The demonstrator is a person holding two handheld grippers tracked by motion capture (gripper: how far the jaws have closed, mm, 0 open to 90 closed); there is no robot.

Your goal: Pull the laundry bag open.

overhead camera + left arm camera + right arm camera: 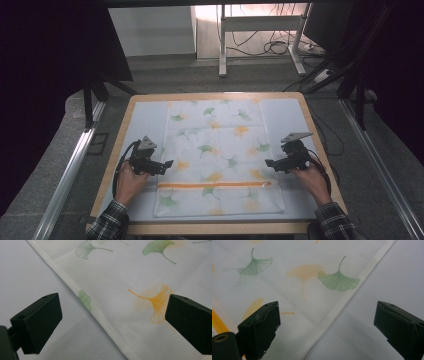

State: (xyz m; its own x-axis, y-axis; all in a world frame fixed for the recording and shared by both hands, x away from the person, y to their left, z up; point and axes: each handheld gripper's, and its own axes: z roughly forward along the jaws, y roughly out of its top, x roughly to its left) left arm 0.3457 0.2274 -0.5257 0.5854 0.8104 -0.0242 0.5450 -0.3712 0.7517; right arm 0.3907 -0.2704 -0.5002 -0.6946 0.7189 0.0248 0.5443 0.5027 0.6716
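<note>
Two claws over table (131, 112): leaf-print cloth (215, 150) lies flat at centre on pale sheet (290, 120), orange stripe (215, 184) near front. Left claw (169, 163) at cloth's left edge, right claw (269, 162) at its right edge; both wide open, holding nothing.

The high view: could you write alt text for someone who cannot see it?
A white cloth printed with green and orange leaves lies flat on a pale-covered table, an orange stripe running across its near part. A person's hands hold the left claw and the right claw open at the cloth's side edges.
</note>
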